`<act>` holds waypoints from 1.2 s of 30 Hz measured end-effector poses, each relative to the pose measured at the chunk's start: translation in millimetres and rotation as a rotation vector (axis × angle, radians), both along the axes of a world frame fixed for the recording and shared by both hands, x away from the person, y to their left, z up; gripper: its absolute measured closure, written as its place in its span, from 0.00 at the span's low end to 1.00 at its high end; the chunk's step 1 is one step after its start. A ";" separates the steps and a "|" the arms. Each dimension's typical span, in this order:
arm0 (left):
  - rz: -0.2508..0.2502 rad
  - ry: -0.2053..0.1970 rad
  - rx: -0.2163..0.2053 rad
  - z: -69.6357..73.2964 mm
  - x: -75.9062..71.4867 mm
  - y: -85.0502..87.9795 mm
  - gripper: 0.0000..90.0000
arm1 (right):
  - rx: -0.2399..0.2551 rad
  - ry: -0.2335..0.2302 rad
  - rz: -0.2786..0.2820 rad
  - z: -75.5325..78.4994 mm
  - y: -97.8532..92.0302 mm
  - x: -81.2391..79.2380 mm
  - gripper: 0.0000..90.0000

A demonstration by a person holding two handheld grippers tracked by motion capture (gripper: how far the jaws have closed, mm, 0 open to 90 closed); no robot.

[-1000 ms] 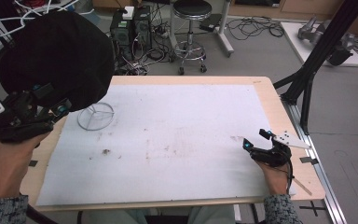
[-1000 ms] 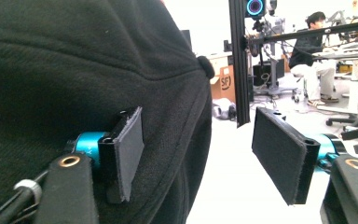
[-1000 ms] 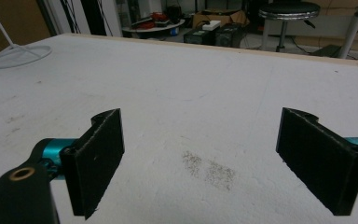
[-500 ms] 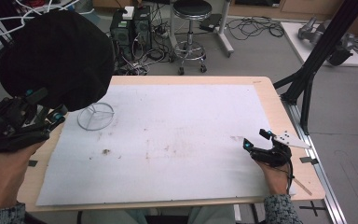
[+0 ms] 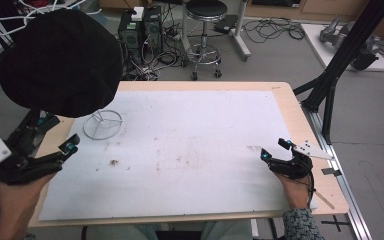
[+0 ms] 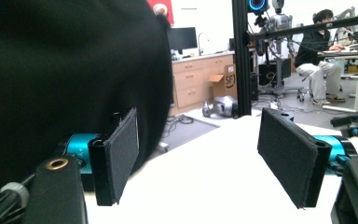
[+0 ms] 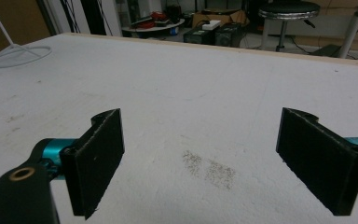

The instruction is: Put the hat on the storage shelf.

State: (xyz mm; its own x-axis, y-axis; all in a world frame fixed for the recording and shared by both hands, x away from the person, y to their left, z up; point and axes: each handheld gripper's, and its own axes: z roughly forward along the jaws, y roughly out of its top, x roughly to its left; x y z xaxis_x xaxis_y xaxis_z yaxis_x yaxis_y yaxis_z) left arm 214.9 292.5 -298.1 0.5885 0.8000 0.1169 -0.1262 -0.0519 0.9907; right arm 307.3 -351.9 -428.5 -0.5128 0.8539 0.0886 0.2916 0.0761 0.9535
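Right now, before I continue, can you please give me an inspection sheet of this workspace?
Surface: white sheet on wooden table, faint stains, one brown speck.
Job's things: black cap over white wire stand, far left.
Clutter: nothing seen.
Grippers: left gripper open beside the cap, jaws just been opening, nothing between them; right gripper open, empty, at right edge.
Cables: floor cables tangled behind table.
Surroundings: stool, computer cases.

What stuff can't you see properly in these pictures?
- Wire stand: high view, its top is hidden by the big black hat.
- Black hat: left gripper view, so close it blurs and runs off the left edge; whether the left gripper touches it is unclear.
- Dark specks on the table: right gripper view, too small to identify.
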 end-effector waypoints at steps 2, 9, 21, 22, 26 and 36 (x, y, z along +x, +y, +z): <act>0.009 0.029 -0.008 -17.3 2.1 -1.2 0.31 | 0.002 -0.003 0.001 0.2 0.2 -0.6 0.16; 0.036 0.090 -0.049 -60.7 11.9 -1.9 0.31 | -0.003 -0.002 0.000 0.2 1.2 -1.2 0.16; 0.109 0.175 -0.076 -106.9 29.6 -2.4 0.30 | -0.021 0.003 0.009 -1.2 3.5 -0.5 0.16; 0.114 0.187 -0.066 -110.4 31.0 -2.3 0.30 | -0.020 0.007 0.011 -1.2 4.1 -0.7 0.16; 0.126 0.205 -0.068 -117.4 32.3 0.3 0.30 | -0.026 0.001 0.014 -1.5 4.4 0.0 0.16; 0.130 0.207 -0.066 -119.6 32.5 1.2 0.30 | -0.026 0.001 0.014 -1.5 4.8 0.1 0.16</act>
